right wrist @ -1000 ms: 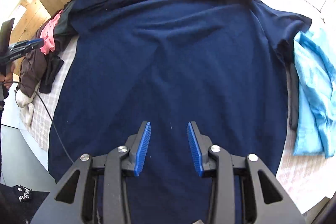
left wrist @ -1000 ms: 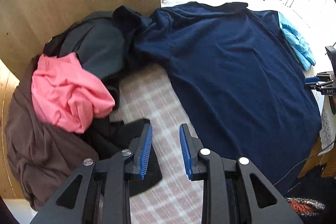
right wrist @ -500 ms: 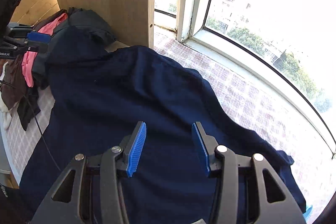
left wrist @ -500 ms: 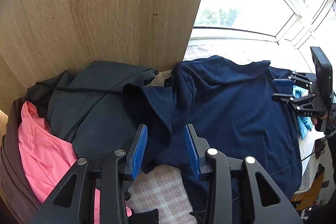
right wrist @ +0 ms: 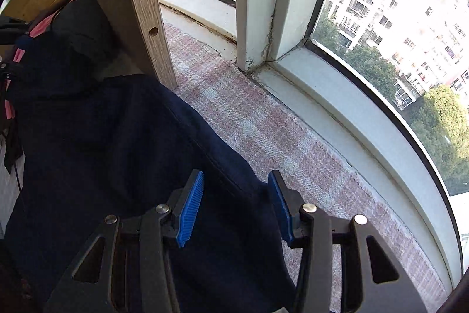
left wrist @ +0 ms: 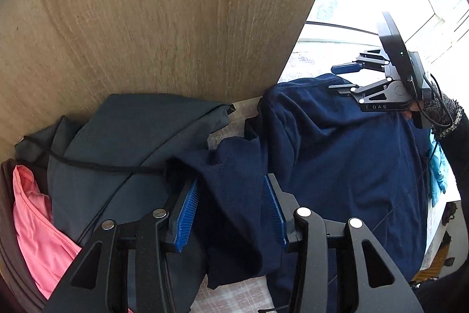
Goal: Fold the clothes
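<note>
Here, line by line:

Left gripper (left wrist: 231,210): jaws spread wide, blue ribbed pads facing each other. A fold of the navy shirt's sleeve lies in the gap between them, but neither pad presses on it; nothing is clamped.

Right gripper (right wrist: 236,206): also wide open. The shirt's far edge passes between the pads, the cloth loose and ungripped. In the left wrist view this same gripper (left wrist: 347,78) shows at 2 o'clock, above the shirt's upper edge, held by a hand in a grey knit cuff.

Navy shirt (left wrist: 337,160): spread over the checked cover, filling the 3 to 5 o'clock part of the left wrist view, with its sleeve bunched toward the centre. In the right wrist view the navy shirt (right wrist: 117,154) takes up the lower left, its edge running from 11 o'clock down to the pads.

Dark grey garment (left wrist: 123,143): heaped at 9 o'clock of the left gripper, touching the shirt's sleeve; a black drawstring crosses it.

Pink garment (left wrist: 32,225): crumpled at 8 o'clock, at the frame edge, partly under the grey one.

Light blue garment (left wrist: 438,175): a strip at 3 o'clock, just beside the shirt's right edge.

Wooden panel (left wrist: 161,13): upright behind the heap, filling 10 to 1 o'clock in the left wrist view.

Checked cover (right wrist: 263,131): bare from centre toward 5 o'clock in the right wrist view, between the shirt and the window sill (right wrist: 366,131).
</note>
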